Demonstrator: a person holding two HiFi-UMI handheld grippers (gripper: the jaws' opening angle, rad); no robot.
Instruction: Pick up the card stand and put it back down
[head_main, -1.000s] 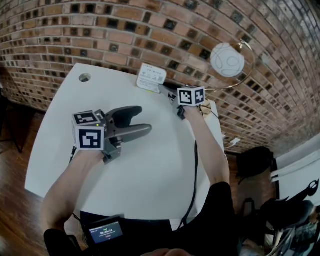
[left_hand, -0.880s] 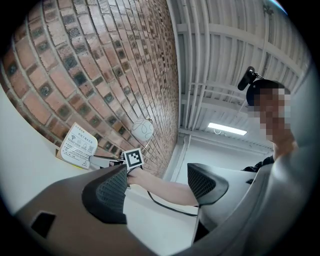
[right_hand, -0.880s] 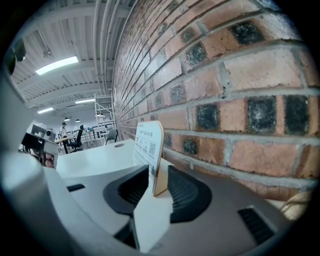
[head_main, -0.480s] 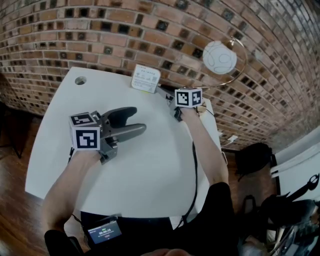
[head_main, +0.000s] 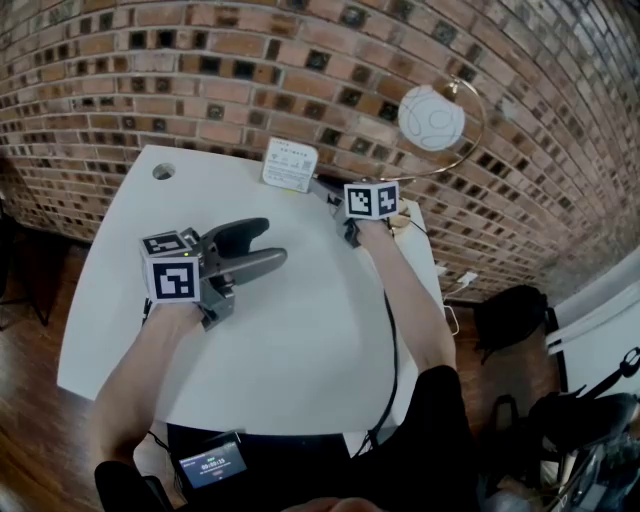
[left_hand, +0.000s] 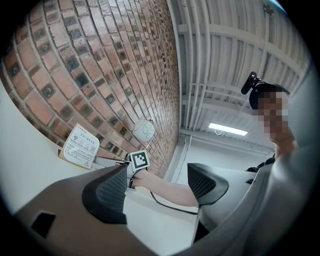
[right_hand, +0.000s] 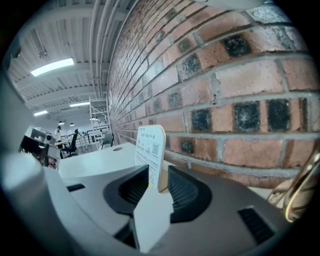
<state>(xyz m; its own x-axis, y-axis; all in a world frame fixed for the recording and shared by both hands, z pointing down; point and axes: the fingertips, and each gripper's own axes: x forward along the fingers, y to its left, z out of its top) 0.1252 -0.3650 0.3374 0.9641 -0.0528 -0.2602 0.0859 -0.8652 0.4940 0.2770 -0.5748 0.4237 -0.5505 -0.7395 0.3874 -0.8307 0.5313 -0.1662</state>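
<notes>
1. The right gripper (right_hand: 158, 174) has its jaws closed on the card stand (right_hand: 150, 145), one pad on the printed face and the other on the back, low down. The stand is upright at the back of the table (head_main: 300, 340), just beside the brick wall (head_main: 200, 70). No view shows whether its foot is resting on the table or is off it.
2. The likeliest failure is a slip. The panel is thin and looks smooth, and the grip sits near its bottom. A tilt of the hand could let it pivot between the pads or slide out.
3. The wall is close behind. A backward swing could knock the stand's top edge on the bricks and twist it in the grip.
4. The put-down has its own risk. If the jaws part before the foot lies flat, or if the stand comes down leaning, it could topple. This near the table's rear edge, it might drop behind the table.
5. The round white lamp (head_main: 431, 117) hangs near the right hand, and a black cable (head_main: 392, 330) trails along that forearm. A wide movement could bump the lamp or snag the cable.
6. The left gripper (left_hand: 159, 176) is over the middle of the table, jaws wide apart and holding nothing, well apart from the stand. It causes trouble only if it drifts into the way.
</notes>
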